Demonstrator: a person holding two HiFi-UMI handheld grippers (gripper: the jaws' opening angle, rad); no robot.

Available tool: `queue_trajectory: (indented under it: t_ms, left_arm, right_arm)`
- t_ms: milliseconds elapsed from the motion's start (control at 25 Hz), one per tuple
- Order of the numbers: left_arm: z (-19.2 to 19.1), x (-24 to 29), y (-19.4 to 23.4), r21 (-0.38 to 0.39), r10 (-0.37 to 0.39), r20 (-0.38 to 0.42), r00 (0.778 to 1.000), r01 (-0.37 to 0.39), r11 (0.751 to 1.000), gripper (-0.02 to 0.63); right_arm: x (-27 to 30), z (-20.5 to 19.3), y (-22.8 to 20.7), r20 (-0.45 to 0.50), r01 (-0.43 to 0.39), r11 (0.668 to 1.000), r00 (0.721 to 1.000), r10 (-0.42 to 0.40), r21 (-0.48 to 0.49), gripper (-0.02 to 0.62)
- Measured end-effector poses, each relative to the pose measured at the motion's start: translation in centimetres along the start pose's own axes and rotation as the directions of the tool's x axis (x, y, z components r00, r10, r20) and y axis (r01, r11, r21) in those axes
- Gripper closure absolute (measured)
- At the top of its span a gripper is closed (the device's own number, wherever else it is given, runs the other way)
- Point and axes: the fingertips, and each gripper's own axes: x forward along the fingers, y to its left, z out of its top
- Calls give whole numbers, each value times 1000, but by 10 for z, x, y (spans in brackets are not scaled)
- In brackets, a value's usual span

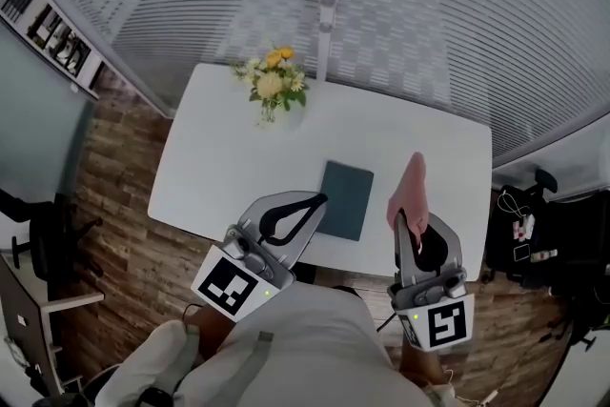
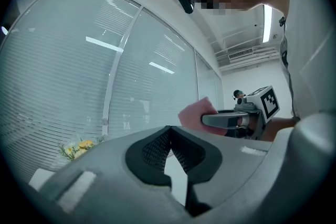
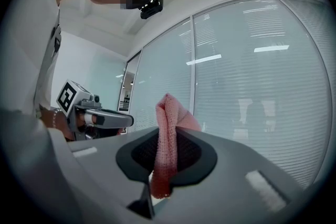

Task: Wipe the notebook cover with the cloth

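A dark teal notebook (image 1: 345, 198) lies flat on the white table (image 1: 229, 157), near its front edge. My right gripper (image 1: 408, 217) is held up in the air just right of the notebook, shut on a pink cloth (image 1: 412, 186). The cloth (image 3: 167, 128) stands up out of the jaws in a folded bunch. My left gripper (image 1: 321, 200) is also raised, with its tips over the notebook's near left corner. Its jaws (image 2: 169, 136) meet at the tips with nothing between them. In the left gripper view the right gripper (image 2: 231, 120) and the cloth (image 2: 193, 113) show off to the right.
A vase of yellow and white flowers (image 1: 274, 86) stands at the table's far edge. A glass wall with blinds (image 1: 400, 5) runs behind the table. A dark chair (image 1: 38, 234) is on the wooden floor at left, and dark furniture with small items (image 1: 543, 234) at right.
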Motion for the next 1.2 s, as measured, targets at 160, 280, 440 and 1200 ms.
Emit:
queue_trajectory:
  t_ms: [160,280,440,1200]
  left_arm:
    - [-8,10,27,-14,-19,-4,1000,19,1000,604]
    - [-11,15,38,-24,-43,-9,999,42,999,604]
    - [-12,20,44,-30,-68,-23,997,67,997,604]
    - [-66,50,59,-38,-86,-111,990,83,996,604]
  right_arm:
    - [29,-8,-1,-12,10,1000,1000,-10,-18,561]
    - [44,-12,-2,-29,19,999,999,-20,-29,561]
    - [52,-11,-4,-33,37,998,999,-38,-43,561]
    - [87,-64,-10,-145,-13,991,989,-7,-136,563]
